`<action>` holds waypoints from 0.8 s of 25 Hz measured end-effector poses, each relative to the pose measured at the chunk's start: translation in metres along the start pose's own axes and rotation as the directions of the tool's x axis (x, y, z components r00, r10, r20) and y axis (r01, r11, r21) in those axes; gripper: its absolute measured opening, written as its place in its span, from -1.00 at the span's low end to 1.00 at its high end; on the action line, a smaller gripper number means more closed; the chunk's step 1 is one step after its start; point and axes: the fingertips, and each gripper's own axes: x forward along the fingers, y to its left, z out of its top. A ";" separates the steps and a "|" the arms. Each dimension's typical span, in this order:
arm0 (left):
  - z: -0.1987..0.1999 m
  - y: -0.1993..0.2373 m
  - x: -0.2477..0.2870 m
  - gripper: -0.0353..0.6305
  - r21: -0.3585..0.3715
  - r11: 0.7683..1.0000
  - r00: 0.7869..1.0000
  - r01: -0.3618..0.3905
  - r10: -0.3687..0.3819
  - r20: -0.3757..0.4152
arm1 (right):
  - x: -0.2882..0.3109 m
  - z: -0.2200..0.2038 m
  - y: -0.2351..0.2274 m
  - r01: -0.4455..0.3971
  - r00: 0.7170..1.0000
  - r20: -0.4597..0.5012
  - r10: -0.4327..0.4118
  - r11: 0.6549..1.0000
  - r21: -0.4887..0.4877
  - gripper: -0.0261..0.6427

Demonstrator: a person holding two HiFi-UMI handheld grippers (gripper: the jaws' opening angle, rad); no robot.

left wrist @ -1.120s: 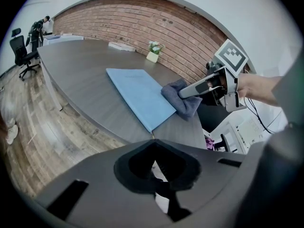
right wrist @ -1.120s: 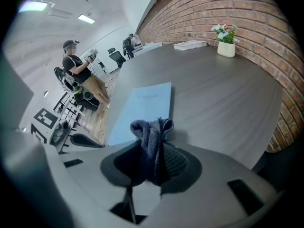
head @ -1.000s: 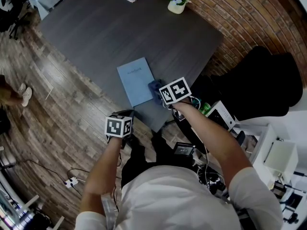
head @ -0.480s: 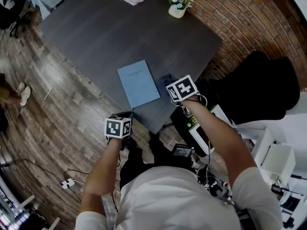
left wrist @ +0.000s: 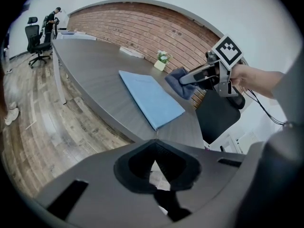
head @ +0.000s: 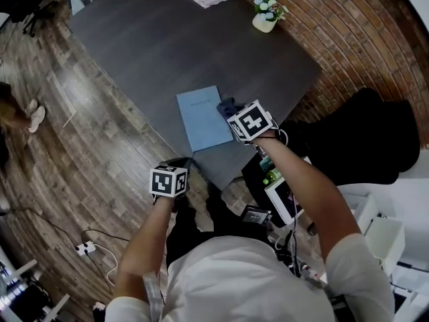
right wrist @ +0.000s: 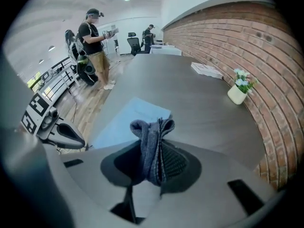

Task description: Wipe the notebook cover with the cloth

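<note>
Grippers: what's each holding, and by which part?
Right gripper is shut on the cloth, pinching a bunched fold, with the folded end poking out past the jaws. Left gripper is shut with nothing between its jaws.

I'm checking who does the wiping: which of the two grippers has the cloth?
The right gripper: its jaws are shut on the dark blue cloth, near the notebook. The left gripper has its jaws together with nothing between them.

The notebook point(head: 203, 118) lies on the table point(head: 147, 45) near its front corner. The cloth point(head: 225, 105), in the right gripper point(head: 232, 113), is just right of it; a flower pot point(head: 266, 15) stands far behind.
</note>
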 end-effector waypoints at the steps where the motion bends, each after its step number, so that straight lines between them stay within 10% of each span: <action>1: 0.000 0.000 -0.001 -0.88 -0.007 1.000 1.000 0.004 -0.004 0.007 | 0.002 0.008 0.004 -0.005 1.000 0.002 0.005 1.000 -0.025 -0.59; 20: -0.003 0.001 -0.002 -0.88 -0.094 0.991 0.989 0.095 -0.083 0.121 | 0.071 0.129 0.069 -0.021 0.999 -0.050 -0.005 0.868 -0.496 -0.59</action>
